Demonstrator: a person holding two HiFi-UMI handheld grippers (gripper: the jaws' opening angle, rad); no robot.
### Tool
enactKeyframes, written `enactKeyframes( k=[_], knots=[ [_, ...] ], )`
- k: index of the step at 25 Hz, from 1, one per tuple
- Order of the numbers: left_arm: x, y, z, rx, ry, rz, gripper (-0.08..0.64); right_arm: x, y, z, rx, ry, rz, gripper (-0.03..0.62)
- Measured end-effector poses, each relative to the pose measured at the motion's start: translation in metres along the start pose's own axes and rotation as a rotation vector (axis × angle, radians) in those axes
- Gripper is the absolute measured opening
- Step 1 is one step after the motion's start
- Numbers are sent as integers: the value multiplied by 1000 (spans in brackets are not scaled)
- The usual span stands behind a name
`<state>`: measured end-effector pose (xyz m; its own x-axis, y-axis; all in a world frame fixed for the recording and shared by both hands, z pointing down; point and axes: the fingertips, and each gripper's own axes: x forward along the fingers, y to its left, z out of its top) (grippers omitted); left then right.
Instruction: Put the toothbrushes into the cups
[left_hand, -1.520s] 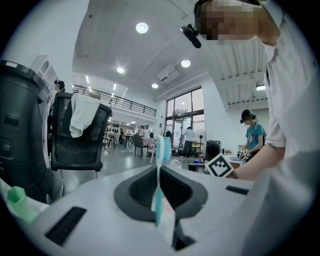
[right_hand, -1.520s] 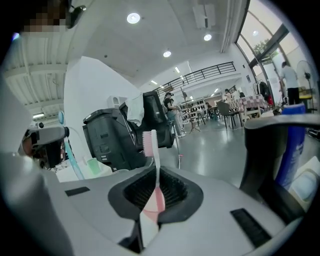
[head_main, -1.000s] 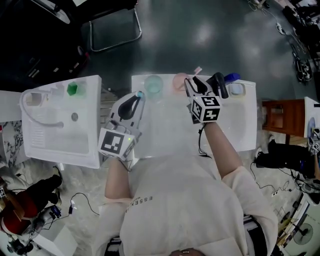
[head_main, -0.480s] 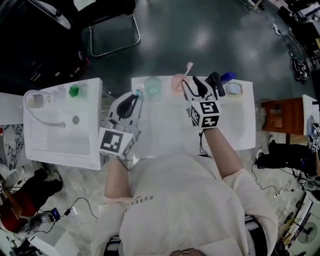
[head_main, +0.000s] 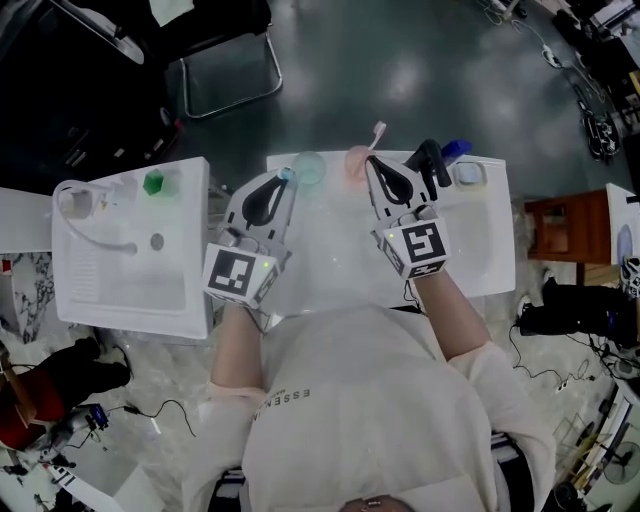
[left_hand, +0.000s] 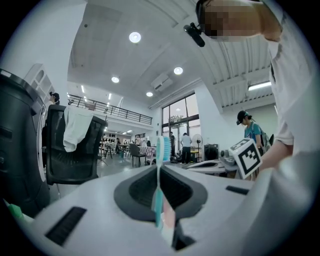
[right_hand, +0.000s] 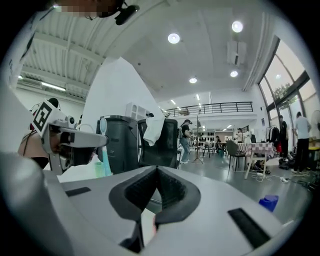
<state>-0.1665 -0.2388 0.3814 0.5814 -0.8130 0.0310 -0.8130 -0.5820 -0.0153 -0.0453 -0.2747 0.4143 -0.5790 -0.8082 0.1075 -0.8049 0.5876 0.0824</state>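
Teal toothbrush, one, gripped by left claw; right claw closed, empty; two cups.

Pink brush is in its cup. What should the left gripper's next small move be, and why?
Probably ease the left gripper forward and a little right, so the teal toothbrush clamped in its jaws comes over the pale blue cup. That cup looks empty, and the brush tip sits just short of its rim.

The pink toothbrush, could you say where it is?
Head view: the pink toothbrush stands in the pink cup at the table's far edge, just beyond the right gripper.
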Motion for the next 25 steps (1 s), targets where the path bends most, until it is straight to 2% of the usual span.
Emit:
enactKeyframes(
  k=[6,12,19,25],
  knots=[
    [24,7,-10,34,-29,-19,18,-2,6,-3,16,0,-7,15],
    [46,6,-45,41,19,-63,18,-6,5,-7,-23,-10,-49,15],
    [64,9,-78,-17,60,-80,18,-7,3,-22,14,32,-67,17],
    [71,15,-109,-125,96,-65,18,-12,-2,-38,31,79,-76,17]
  ],
)
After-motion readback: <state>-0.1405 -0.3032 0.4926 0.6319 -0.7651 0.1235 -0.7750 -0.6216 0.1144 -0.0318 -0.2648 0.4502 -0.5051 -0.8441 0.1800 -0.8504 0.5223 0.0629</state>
